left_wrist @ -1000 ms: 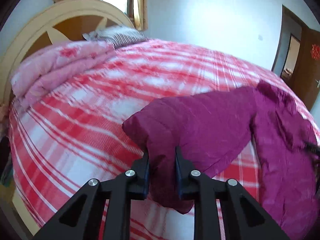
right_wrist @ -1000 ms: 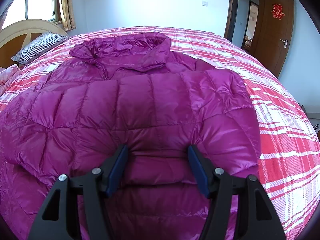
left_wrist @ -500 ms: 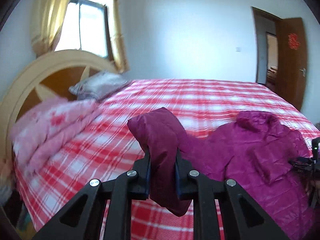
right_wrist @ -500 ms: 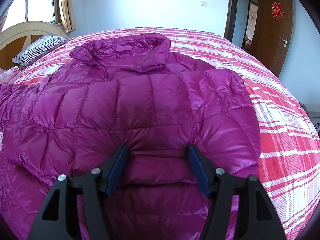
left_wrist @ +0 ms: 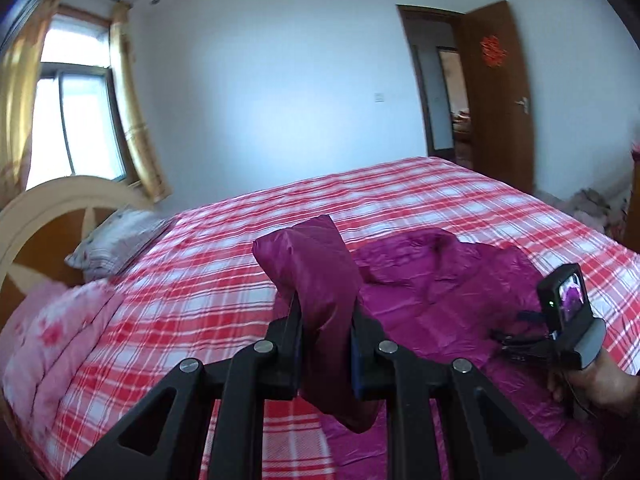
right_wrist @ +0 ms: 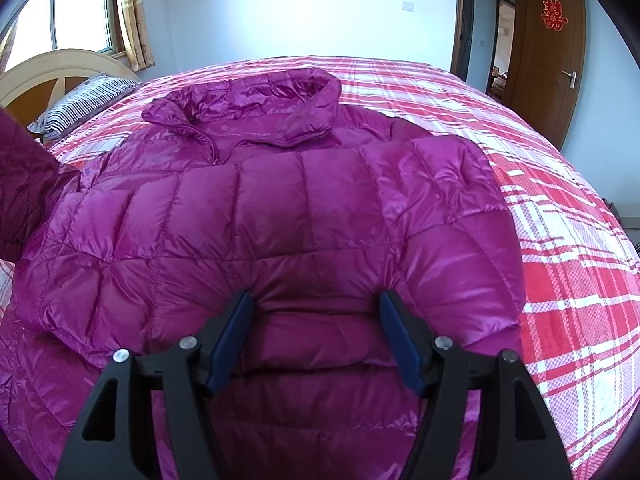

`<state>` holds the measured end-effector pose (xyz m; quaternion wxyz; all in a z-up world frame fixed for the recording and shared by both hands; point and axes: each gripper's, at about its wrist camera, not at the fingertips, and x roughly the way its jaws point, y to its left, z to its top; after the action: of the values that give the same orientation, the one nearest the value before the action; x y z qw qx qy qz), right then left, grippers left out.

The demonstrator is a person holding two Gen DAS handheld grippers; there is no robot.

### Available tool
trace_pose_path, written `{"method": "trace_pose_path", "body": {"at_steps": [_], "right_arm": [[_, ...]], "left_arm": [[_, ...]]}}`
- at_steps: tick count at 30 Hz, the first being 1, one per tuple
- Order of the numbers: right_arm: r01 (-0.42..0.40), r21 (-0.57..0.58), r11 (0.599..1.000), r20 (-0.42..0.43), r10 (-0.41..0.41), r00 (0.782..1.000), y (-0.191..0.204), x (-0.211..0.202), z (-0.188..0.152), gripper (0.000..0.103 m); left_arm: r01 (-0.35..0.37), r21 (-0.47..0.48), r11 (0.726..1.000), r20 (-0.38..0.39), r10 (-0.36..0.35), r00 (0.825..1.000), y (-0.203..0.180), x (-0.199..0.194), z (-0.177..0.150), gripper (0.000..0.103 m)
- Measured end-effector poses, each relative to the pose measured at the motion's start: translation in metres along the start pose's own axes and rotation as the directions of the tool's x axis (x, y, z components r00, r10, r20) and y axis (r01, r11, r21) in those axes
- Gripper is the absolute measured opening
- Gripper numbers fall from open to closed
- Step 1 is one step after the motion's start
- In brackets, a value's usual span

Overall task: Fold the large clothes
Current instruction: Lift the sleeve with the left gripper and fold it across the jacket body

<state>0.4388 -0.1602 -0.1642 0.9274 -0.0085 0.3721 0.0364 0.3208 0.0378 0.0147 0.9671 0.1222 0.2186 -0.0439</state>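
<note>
Clamping a bunched length of shiny magenta quilted sleeve (left_wrist: 320, 280) between its black fingers, the left gripper (left_wrist: 325, 344) holds that sleeve lifted off the bed, its loose cuff end hanging below the jaws and a fold of fabric rising above them. Just ahead and to the right of this gripper lies the rest of the magenta puffer jacket (right_wrist: 280, 208), spread front-up on the red-and-white plaid bedspread (left_wrist: 420, 208), collar toward the far side. The right gripper (right_wrist: 316, 332) hovers low over the jacket's near part with its blue-padded fingers (right_wrist: 232, 336) spread wide, gripping nothing; whether they touch the fabric I cannot tell. The other sleeve appears already laid across the chest, directly beyond the right gripper. My judgement is that the step in hand is carrying the lifted sleeve inward over the body to match it. To do this well, keep the pinch firm, since slick padded fabric could slide out; sweep the sleeve toward the right gripper in a low arc so it lands flat and straight across the chest, not twisted. The right gripper could press the jacket's body down to stop it dragging along. Farther left of the left gripper sit a pink floral quilt (left_wrist: 52, 340), a striped pillow (left_wrist: 116, 240) and the cream wooden headboard (left_wrist: 60, 200).
</note>
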Motion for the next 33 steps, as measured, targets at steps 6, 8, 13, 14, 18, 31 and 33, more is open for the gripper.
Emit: {"method": "trace_pose_path", "body": {"at_steps": [6, 8, 13, 14, 18, 31, 33], "right_arm": [[-0.018, 0.012, 1.000, 0.005, 0.018, 1.000, -0.002, -0.001, -0.001, 0.071], [-0.027, 0.014, 1.000, 0.006, 0.027, 1.000, -0.003, -0.001, -0.001, 0.074], [-0.038, 0.016, 0.999, 0.007, 0.038, 0.999, -0.003, -0.001, -0.001, 0.075], [-0.041, 0.017, 0.999, 0.008, 0.040, 0.999, -0.003, -0.001, -0.001, 0.075], [-0.048, 0.022, 0.999, 0.008, 0.048, 0.999, -0.004, -0.001, -0.001, 0.076], [-0.048, 0.020, 0.999, 0.005, 0.048, 0.999, -0.003, 0.000, -0.001, 0.077], [-0.048, 0.020, 0.999, 0.005, 0.048, 0.999, -0.003, 0.000, -0.001, 0.077]], "left_arm": [[0.062, 0.070, 0.996, -0.047, -0.059, 0.997, -0.050, 0.032, -0.006, 0.019], [0.082, 0.074, 0.994, -0.075, -0.076, 0.994, -0.065, 0.048, -0.011, 0.019], [0.140, 0.075, 0.987, -0.139, -0.129, 0.982, -0.096, 0.085, -0.024, 0.019], [0.154, 0.079, 0.985, -0.155, -0.141, 0.978, -0.104, 0.093, -0.028, 0.019], [0.195, 0.092, 0.976, -0.197, -0.175, 0.965, -0.124, 0.116, -0.039, 0.019], [0.219, 0.042, 0.975, -0.012, -0.219, 0.976, -0.112, 0.086, -0.016, 0.089], [0.136, 0.012, 0.991, -0.047, -0.136, 0.990, -0.091, 0.099, -0.020, 0.089]]}}
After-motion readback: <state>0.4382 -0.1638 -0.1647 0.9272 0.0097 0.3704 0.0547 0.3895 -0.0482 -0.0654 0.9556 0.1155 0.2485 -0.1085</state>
